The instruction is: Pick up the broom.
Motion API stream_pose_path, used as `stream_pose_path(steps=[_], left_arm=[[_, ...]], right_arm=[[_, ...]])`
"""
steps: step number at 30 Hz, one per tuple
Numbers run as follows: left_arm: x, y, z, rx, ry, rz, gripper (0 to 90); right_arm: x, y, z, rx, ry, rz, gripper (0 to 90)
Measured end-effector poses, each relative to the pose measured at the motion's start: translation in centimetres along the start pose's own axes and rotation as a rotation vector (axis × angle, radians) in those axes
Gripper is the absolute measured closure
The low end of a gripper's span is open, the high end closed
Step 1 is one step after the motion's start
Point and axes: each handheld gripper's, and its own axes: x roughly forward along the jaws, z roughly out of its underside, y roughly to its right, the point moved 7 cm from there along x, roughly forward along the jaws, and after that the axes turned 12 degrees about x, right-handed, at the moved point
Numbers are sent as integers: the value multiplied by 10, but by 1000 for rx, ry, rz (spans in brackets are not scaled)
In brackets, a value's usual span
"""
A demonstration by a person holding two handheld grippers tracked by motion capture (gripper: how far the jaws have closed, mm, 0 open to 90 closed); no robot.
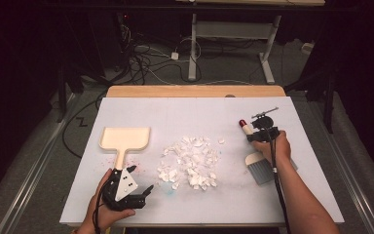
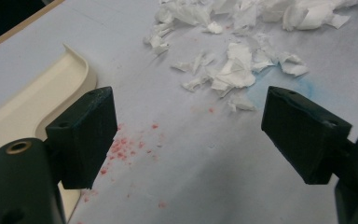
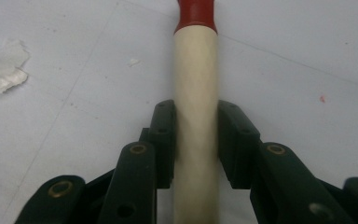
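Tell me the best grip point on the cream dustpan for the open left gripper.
Take the dustpan by its narrow handle, coming from above with the jaws across its width. The handle points toward the left gripper and lies flat and free, while the tray looks wider than the open jaws.

I see a matt pale sheet over the worktop (image 1: 195, 109) with a bare wood edge at the far side, torn white paper scraps (image 1: 190, 163) with rough edges, a smooth cream plastic dustpan (image 1: 125, 139), and a smooth cream brush handle (image 3: 196, 93) with a glossy red tip between matt black claw pads.
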Motion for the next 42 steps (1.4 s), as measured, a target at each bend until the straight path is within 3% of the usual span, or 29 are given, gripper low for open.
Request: stream_pose_path(steps=[4, 7, 13, 19, 24, 27, 28, 29, 30, 31, 32, 33, 34, 35, 39, 42], left_arm=[[0, 2, -1, 2, -1, 5, 174], [-2, 0, 0, -9, 5, 1, 176], [-4, 0, 0, -22, 4, -1, 179], [-6, 2, -9, -26, 20, -4, 180], [-5, 6, -25, -44, 59, 22, 188], [-4, 8, -39, -48, 81, 35, 200], [-2, 14, -59, -55, 121, 71, 205], [-2, 14, -59, -55, 121, 71, 206], [2, 23, -81, -46, 152, 119, 207], [5, 28, -94, -37, 172, 145, 208], [5, 28, -94, -37, 172, 145, 210], [14, 41, -123, -36, 207, 191, 215], [14, 41, -123, -36, 207, 191, 217], [26, 55, -150, -27, 238, 238, 218], [55, 79, -189, 3, 258, 266, 229], [72, 85, -202, -47, 269, 278, 268]], right_arm=[[-1, 1, 0, 5, 14, -24, 709], [-11, 3, -1, 14, 74, -45, 710], [-51, 9, -4, 9, 250, -84, 712], [-98, 0, 0, -24, 415, -130, 712], [-125, -10, 3, -46, 503, -167, 712], [-137, -20, 5, -67, 528, -187, 712], [-140, -24, 5, -78, 541, -187, 712], [-143, -28, 5, -95, 541, -185, 712], [-146, -32, 5, -99, 557, -188, 712], [-148, -37, 5, -104, 568, -196, 712], [-150, -42, 5, -113, 573, -204, 712], [-152, -47, 5, -118, 582, -210, 712], [-154, -52, 6, -120, 596, -214, 712], [-156, -58, 6, -138, 600, -224, 712], [-162, -78, 10, -148, 627, -266, 711], [-165, -90, 13, -152, 645, -296, 711]])
